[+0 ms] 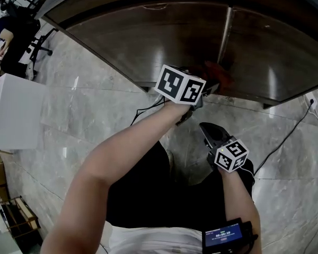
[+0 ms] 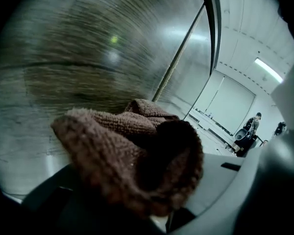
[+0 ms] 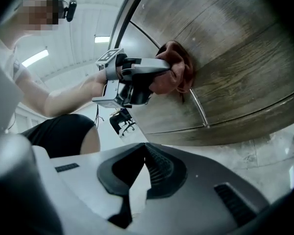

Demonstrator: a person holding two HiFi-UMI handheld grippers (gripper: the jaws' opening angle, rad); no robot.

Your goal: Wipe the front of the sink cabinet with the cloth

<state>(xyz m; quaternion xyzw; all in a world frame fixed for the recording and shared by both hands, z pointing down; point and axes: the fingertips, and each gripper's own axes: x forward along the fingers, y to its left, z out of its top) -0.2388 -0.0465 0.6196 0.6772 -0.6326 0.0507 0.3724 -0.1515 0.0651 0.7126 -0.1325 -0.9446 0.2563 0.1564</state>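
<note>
Your left gripper [image 1: 205, 89] is clamped on the brown cloth [image 2: 132, 155], jaws closed over a bunched fold of it. The wad sticks out past the tips and is pressed flat against the dark wood-grain front of the sink cabinet [image 1: 143, 36]. From the right gripper view the cloth [image 3: 179, 72] touches the cabinet front [image 3: 240, 53] just beside the thin metal bar [image 3: 198, 106] that runs down the door, at the bar's left. In the head view the cloth [image 1: 219, 73] shows reddish, low on the cabinet, to the right of the marker cube. Your right gripper [image 3: 146, 153] holds nothing: its jaws are together, tips touching, with only floor showing past them. It hangs nearer to you than the left one, well apart from the cabinet, over the grey marble floor [image 1: 95, 105], pointing at the cabinet. In the head view the right gripper [image 1: 208, 131] sits below and right of the left one. A black cable [image 1: 286, 136] trails across the floor at right. A white box [image 1: 16, 110] stands at far left.
</note>
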